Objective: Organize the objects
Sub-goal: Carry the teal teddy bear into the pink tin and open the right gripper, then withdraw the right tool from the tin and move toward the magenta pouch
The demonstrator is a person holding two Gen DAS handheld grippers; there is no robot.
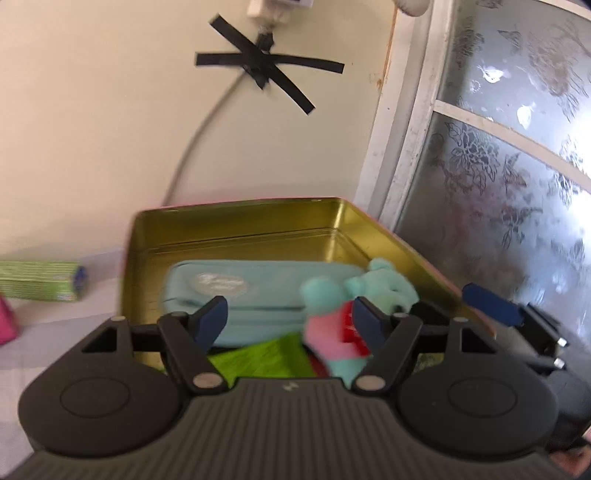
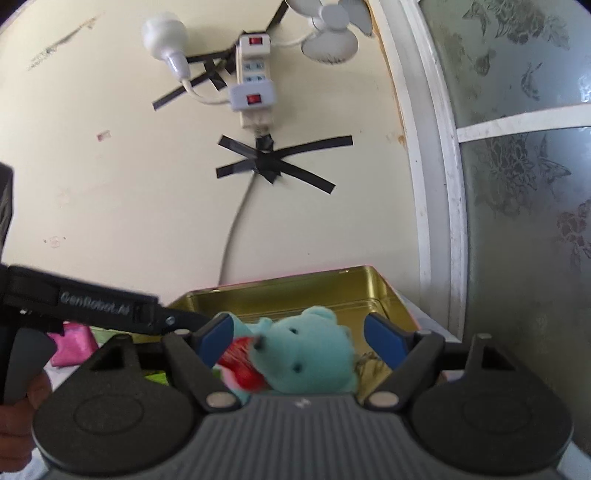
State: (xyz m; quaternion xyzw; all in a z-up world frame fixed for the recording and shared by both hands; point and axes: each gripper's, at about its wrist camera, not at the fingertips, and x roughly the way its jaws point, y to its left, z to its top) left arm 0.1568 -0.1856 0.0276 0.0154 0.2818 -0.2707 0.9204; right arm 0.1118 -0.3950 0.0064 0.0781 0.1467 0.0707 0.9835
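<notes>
**Both tools apart over the gold tin, teddy inside**

Nearest the left wrist camera is the left tool (image 1: pixel 288 319), its blue-padded fingers (image 1: pixel 212 317) standing apart with nothing pressed between them. Just past them lies the open gold tin (image 1: pixel 229 225), set against the cream wall. Inside it a light blue pouch (image 1: pixel 236 295) lies flat along the far part, a green packet (image 1: pixel 269 354) sits at the near edge, and a turquoise teddy (image 1: pixel 332 314) in a pink and red outfit lies on the right side, partly over the pouch. The teddy is close to the right-hand finger of this tool, but blur hides whether they touch. At the right edge the right tool (image 1: pixel 491 299) reaches in over the tin's rim. On the desk (image 1: pixel 74 325) left of the tin lie a green box (image 1: pixel 40 280) and a pink thing (image 1: pixel 7 321). Crossed black tape (image 1: pixel 266 70) holds a cable to the wall, and a patterned window (image 1: pixel 517 166) fills the right.

From the right wrist, the right tool's fingers (image 2: pixel 384 336) also stand wide apart. The teddy's face sits between them, low in the tin, nearer the left pad; neither pad clamps it. The left tool (image 2: pixel 177 321) comes in from the left, a hand (image 2: pixel 22 406) below it. Above on the wall are a power strip (image 2: pixel 255 74), a bulb (image 2: pixel 166 37) and a small white fan (image 2: pixel 332 33).
</notes>
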